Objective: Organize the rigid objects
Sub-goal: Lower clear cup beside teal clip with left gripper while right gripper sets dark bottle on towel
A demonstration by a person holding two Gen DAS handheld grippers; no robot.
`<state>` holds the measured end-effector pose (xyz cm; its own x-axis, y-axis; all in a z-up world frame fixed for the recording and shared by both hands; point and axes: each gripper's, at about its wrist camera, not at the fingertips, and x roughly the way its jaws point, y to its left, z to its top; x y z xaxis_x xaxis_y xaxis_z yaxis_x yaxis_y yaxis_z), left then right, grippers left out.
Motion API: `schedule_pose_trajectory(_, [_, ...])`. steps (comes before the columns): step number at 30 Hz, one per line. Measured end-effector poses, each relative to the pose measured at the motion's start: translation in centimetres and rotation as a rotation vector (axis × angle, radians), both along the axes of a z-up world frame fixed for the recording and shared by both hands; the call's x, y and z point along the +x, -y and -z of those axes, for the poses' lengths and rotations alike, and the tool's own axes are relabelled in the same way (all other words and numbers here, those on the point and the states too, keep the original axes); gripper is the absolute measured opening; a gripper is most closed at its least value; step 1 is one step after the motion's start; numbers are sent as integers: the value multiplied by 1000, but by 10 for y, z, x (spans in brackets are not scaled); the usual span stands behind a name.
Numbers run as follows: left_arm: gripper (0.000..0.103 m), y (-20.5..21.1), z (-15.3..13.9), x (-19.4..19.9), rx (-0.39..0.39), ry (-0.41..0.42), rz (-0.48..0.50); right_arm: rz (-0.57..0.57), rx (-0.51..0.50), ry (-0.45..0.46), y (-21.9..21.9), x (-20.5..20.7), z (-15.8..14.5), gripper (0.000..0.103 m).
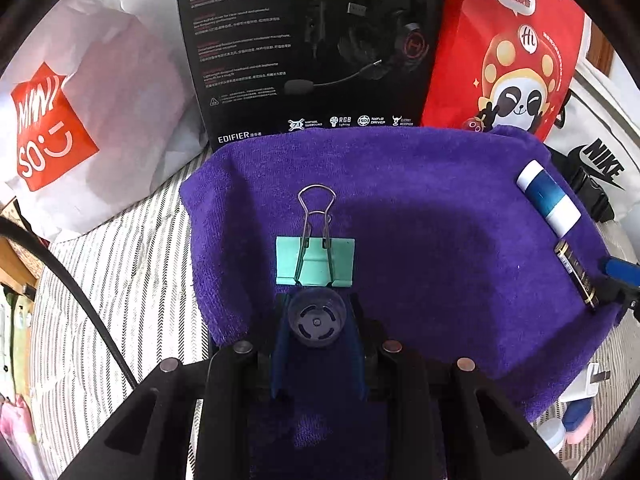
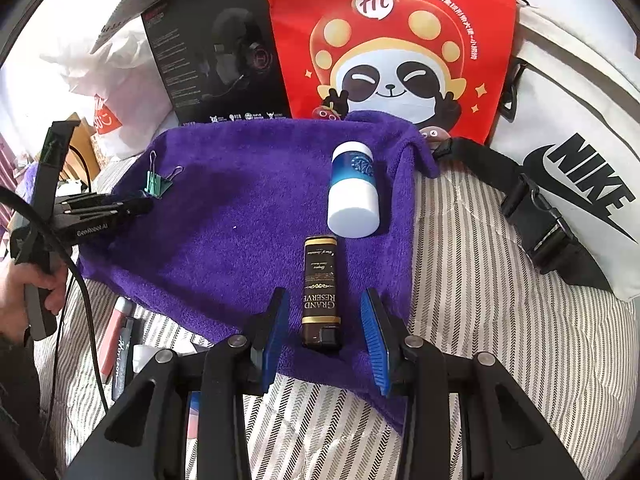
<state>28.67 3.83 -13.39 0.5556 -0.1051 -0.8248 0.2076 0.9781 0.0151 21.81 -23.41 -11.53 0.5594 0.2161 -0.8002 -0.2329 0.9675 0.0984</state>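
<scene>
A purple towel (image 1: 440,220) lies on the striped bed. My left gripper (image 1: 317,320) is shut on a small dark bottle cap (image 1: 317,322), just behind a teal binder clip (image 1: 316,260) on the towel. The clip also shows in the right wrist view (image 2: 157,184), with the left gripper (image 2: 140,206) beside it. My right gripper (image 2: 323,332) is open around a brown lighter (image 2: 321,292) marked "Grand Reserve" that lies on the towel (image 2: 240,220). A blue-and-white bottle (image 2: 354,192) lies beyond it. Bottle (image 1: 548,200) and lighter (image 1: 578,276) also show in the left wrist view.
A black headset box (image 1: 312,40), a red panda bag (image 2: 392,40), a white Miniso bag (image 1: 80,120) and a white Nike bag (image 2: 580,180) with a black strap ring the towel. Pens and small items (image 2: 120,340) lie on the striped sheet at the left.
</scene>
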Motion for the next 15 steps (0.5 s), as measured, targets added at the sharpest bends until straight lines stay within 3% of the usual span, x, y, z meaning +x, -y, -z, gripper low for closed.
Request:
schedule_pose_trajectory(5, [27, -2, 0, 1, 2, 0, -2, 5, 50, -2, 9, 0, -3, 37])
schedule_pose_trajectory(9, [42, -3, -1, -3, -34, -19, 27, 6, 66, 2, 12, -2, -6, 37])
schedule_pose_trajectory(15, [42, -5, -9, -28, -29, -22, 19, 4, 55, 9, 10, -2, -6, 37])
